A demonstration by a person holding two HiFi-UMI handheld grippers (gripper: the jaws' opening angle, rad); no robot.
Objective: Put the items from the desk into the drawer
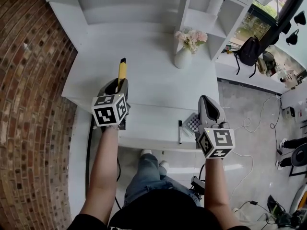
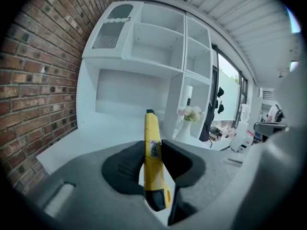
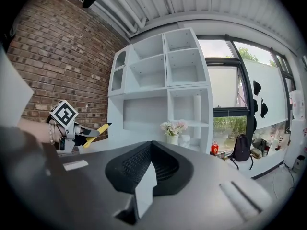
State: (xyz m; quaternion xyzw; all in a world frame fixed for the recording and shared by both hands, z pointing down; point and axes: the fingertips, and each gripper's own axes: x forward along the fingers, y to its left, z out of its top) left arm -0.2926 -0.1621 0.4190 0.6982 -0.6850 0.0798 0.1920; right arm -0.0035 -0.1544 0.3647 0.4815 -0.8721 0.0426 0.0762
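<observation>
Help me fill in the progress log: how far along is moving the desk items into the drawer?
Done: a thin black marker and a grey keypad-like item seem to lie in the open white drawer. In hand: the left gripper grips a yellow utility knife above the white desk; the right gripper is empty. Left: putting the knife in the drawer.

The back end of the yellow knife (image 1: pixel 122 71) is lost behind the left gripper (image 1: pixel 119 82) holding it. At four o'clock from there, a keypad-like thing (image 1: pixel 191 123) lies half covered by the right gripper (image 1: pixel 204 99), too small to name. The top of the shelf unit (image 1: pixel 129 4) is cut off at twelve o'clock in the head view.
</observation>
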